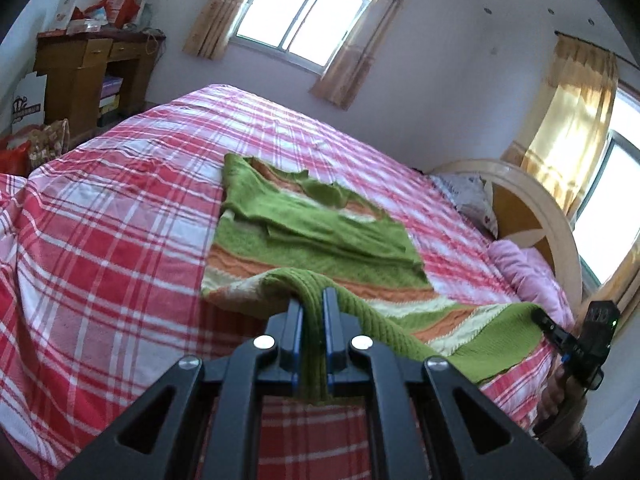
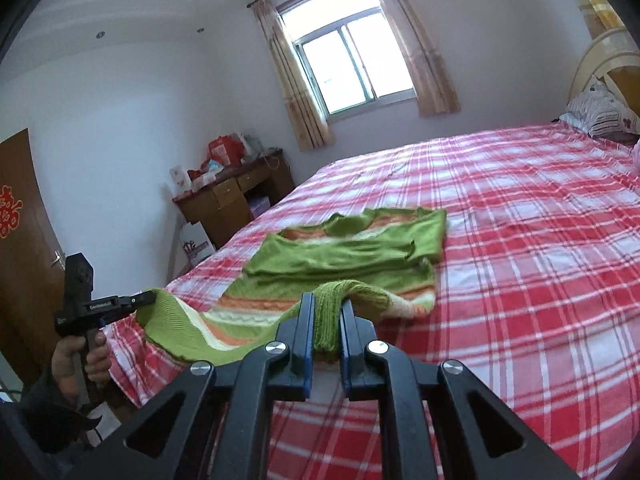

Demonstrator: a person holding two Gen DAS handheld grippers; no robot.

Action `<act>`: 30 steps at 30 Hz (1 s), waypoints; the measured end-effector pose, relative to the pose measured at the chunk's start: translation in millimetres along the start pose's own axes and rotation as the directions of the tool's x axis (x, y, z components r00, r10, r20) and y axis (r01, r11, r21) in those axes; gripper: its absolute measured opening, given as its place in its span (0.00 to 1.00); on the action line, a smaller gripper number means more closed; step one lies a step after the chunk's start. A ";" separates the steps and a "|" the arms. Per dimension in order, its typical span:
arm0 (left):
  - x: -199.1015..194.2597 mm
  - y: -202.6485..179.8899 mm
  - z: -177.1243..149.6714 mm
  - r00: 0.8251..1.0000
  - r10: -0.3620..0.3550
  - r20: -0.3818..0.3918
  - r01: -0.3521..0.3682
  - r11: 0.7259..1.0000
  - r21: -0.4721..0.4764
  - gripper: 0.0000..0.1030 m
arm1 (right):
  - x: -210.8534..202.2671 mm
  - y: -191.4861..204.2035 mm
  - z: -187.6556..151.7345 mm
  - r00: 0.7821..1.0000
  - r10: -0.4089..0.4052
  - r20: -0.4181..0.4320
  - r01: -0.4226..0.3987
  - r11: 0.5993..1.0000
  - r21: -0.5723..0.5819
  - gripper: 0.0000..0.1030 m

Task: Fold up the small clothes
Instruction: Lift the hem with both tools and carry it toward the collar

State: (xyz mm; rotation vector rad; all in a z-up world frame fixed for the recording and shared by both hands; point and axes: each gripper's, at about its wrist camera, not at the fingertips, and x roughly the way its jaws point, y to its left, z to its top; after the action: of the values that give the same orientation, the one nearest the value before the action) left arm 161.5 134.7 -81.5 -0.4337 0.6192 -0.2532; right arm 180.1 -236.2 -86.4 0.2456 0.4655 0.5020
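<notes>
Sweater (image 1: 320, 236): green knit, orange and cream stripes, sleeves folded across chest, on plaid bedspread (image 1: 120, 220).
Hem: lifted off bedspread.
Left gripper (image 1: 312, 300): clamped on hem.
Right gripper (image 2: 328, 304): clamped on hem.

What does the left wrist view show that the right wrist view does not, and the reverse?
Only the left wrist view: a second window with a yellow curtain, a pink blanket by the headboard, and the right gripper seen from the side. Only the right wrist view: a brown door with a red decoration, and the left gripper from the side. Both: the green striped sweater on the plaid bed, each gripper shut on its lifted hem, the wooden desk and the far window.
</notes>
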 end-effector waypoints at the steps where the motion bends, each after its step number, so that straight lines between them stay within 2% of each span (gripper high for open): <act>1: 1.3 -1.0 2.7 1.000 0.001 0.004 -0.001 1.000 -0.003 0.08 | 1.7 -0.3 3.5 1.000 0.002 0.005 -0.002 1.000 0.001 0.09; 10: 14.3 -4.8 34.9 0.999 0.002 0.047 -0.001 1.000 -0.020 0.08 | 16.7 -1.1 30.4 0.999 -0.001 0.045 0.002 1.000 -0.011 0.09; 19: 33.1 -8.4 67.6 0.997 0.011 0.073 -0.011 1.000 -0.009 0.08 | 41.8 -3.8 72.5 0.997 -0.031 0.076 0.036 0.997 -0.063 0.09; 30: 79.4 7.9 110.2 0.995 0.066 0.072 -0.063 0.997 -0.041 0.08 | 104.4 -20.6 112.6 0.995 -0.081 0.052 0.086 0.991 -0.103 0.09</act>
State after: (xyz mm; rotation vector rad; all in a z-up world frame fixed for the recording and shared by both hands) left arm 291.9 148.2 -44.8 -0.4574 0.5664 -0.1632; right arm 324.0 -212.9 -33.8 0.1360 0.3996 0.4361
